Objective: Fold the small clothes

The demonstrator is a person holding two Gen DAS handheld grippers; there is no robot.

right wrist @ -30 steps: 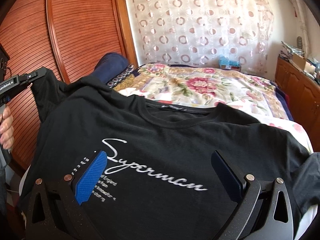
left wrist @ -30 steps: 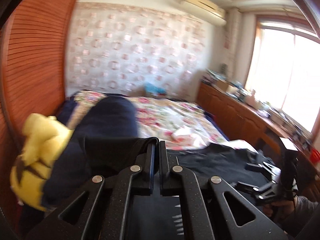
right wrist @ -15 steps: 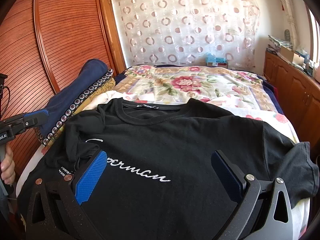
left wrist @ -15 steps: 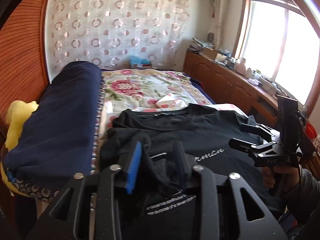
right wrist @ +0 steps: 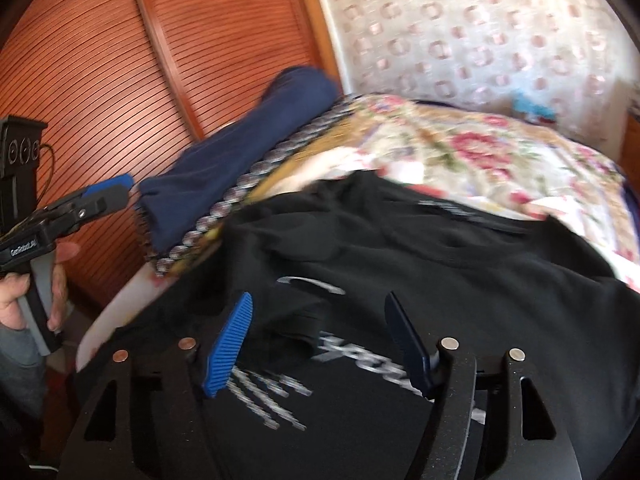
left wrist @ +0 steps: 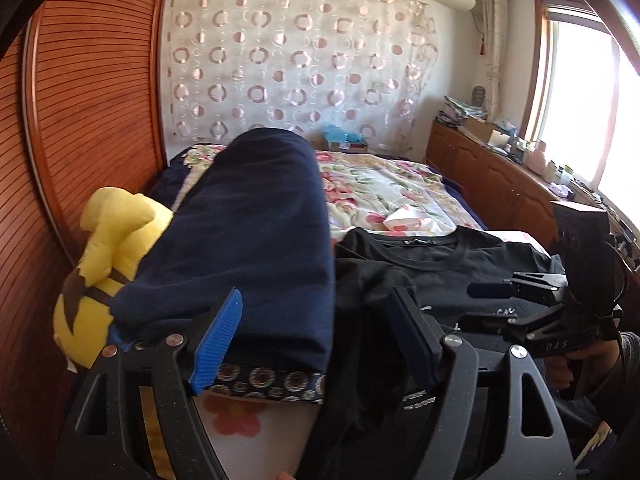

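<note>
A black T-shirt (left wrist: 472,272) with white lettering lies spread face up on the bed, its near sleeve bunched beside my left gripper's right finger. My left gripper (left wrist: 316,336) hangs at the bed's near left corner. Its jaws are opening and the pads press on nothing. From the right wrist view the left gripper (right wrist: 122,190) shows at the left, held in a hand. My right gripper (right wrist: 318,344) hovers over the T-shirt (right wrist: 500,280) by the lettering. Its jaws are closing over a fold of black cloth, and the pads do not press on it. The right gripper (left wrist: 470,306) also shows over the shirt.
A rolled navy blanket (left wrist: 256,240) lies along the bed's left side, with a yellow plush toy (left wrist: 104,264) against the slatted wooden wardrobe (left wrist: 80,120). A floral bedspread (left wrist: 384,184) covers the far bed. A cluttered wooden cabinet (left wrist: 500,176) runs under the window at the right.
My left gripper let go of the sleeve, opened wide and swung left toward the navy blanket. The shirt dropped flat on the bed. My right gripper moved left over it and its jaws narrowed.
</note>
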